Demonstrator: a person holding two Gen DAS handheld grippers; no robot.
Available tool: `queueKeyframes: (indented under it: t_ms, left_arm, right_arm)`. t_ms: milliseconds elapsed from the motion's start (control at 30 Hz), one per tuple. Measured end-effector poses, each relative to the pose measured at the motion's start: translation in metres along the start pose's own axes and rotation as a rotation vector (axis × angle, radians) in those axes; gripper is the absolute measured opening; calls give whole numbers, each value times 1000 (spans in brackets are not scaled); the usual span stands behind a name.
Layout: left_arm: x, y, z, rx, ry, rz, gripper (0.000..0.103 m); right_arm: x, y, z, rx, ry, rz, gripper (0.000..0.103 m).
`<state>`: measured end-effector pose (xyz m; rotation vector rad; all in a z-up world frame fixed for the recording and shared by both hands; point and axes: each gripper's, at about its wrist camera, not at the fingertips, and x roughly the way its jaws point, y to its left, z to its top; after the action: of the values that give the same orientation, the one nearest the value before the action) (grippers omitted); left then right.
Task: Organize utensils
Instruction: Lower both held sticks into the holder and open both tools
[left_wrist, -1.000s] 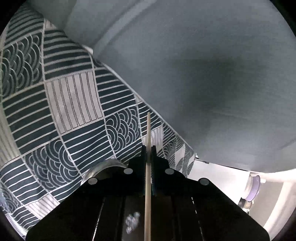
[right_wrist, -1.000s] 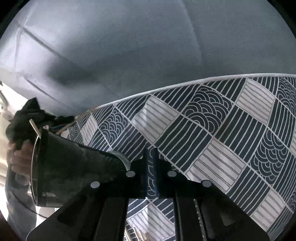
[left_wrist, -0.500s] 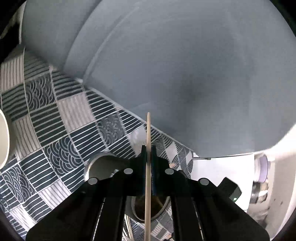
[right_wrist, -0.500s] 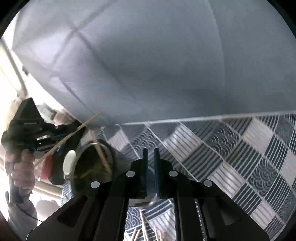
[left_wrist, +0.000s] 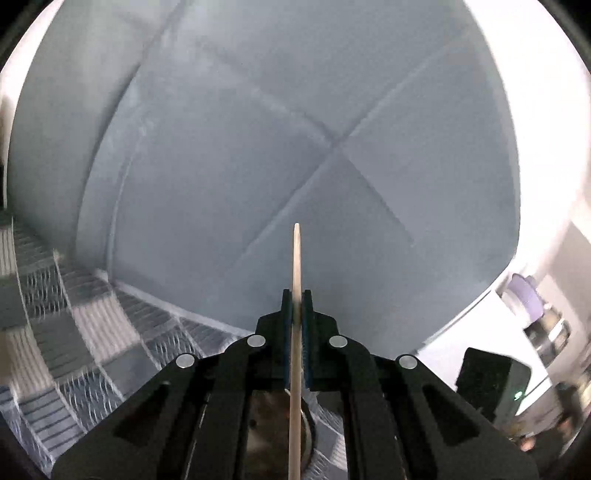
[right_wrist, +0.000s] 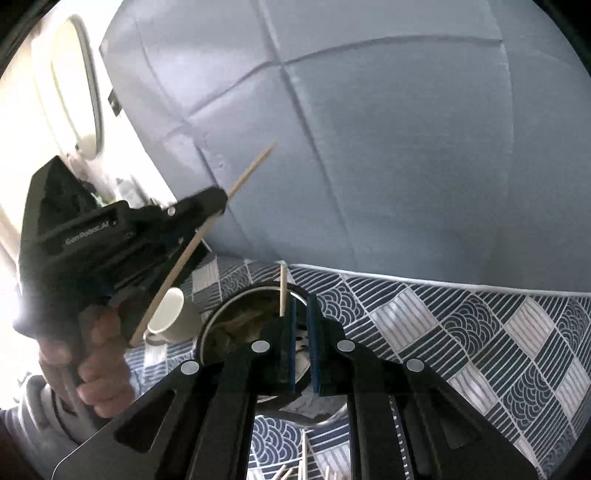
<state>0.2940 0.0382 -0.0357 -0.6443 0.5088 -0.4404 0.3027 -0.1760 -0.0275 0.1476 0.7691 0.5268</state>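
Left gripper (left_wrist: 296, 306): the jaws are closed on a single wooden chopstick (left_wrist: 296, 332). The chopstick runs lengthwise between the blue pads, its pointed tip projecting past the fingertips and its other end passing back under the camera. Seen from the right wrist, this gripper (right_wrist: 221, 201) is held in a hand (right_wrist: 92, 354) at the left, raised above the table, with the chopstick (right_wrist: 192, 243) slanting from lower left to upper right through the jaws.

Right gripper (right_wrist: 301, 306): the jaws are nearly closed, with only a narrow gap between the blue pads. Nothing is gripped between them.

Directly below and beyond the right fingertips stands a round metal container (right_wrist: 255, 325) on the patterned tablecloth (right_wrist: 461, 325). One chopstick (right_wrist: 283, 290) stands upright inside it, leaning at the far rim, just left of the right gripper's left finger. A white cup (right_wrist: 168, 314) stands on the cloth just beside the container, to its left. Further wooden sticks (right_wrist: 295, 469) lie on the cloth at the bottom edge of the right-wrist view.

Behind the table rises a grey quilted cushion (left_wrist: 295, 147), filling the background in both views.
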Motion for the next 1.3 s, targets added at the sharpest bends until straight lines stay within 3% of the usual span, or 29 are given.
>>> queueKeyframes:
  t_ms: [167,433,600,900,967,1000,1033,1067,1100,1133,1167,1233,1300]
  left_arm:
    - [-7,-4,-10,112,-132,-2,5]
    - [-2,-17,-32,249,-263,27,5]
    - [7,-22,-54,316,-258,32,5]
    - [1,-10,-67,303,-266,62,5]
    - [-3,-8,-71,297,-259,79,11]
    - [-8,-8,-73,297,-261,88,23]
    - [-11,-7,-74,292,-263,94,41]
    - [-15,-7,-75,286,-267,102,50]
    - [-19,-7,-74,279,-271,106,59]
    - [-25,-7,-72,268,-280,114,62]
    - [-29,-5,-72,264,-279,123,63]
    - [-38,-7,-67,264,-282,141,75]
    - [-48,-9,-63,271,-282,167,86]
  right_arm:
    - [10,-2,-8,-14,-9,4,7]
    - [12,-4,-15,-25,-55,31,7]
    - [5,0,-23,-42,-72,20,7]
    - [-1,-2,-31,-35,-70,9,8]
    - [-3,-1,-30,-35,-72,7,8]
    - [-5,-1,-30,-34,-80,5,9]
    - [-8,0,-29,-34,-88,3,9]
    - [-11,1,-28,-35,-96,-1,10]
    - [-15,2,-26,-37,-109,-16,24]
    - [-19,3,-25,-39,-121,-31,35]
    - [-23,4,-25,-44,-136,-49,54]
    - [-34,10,-22,-67,-184,-97,58]
    - [-41,13,-19,-74,-193,-124,80]
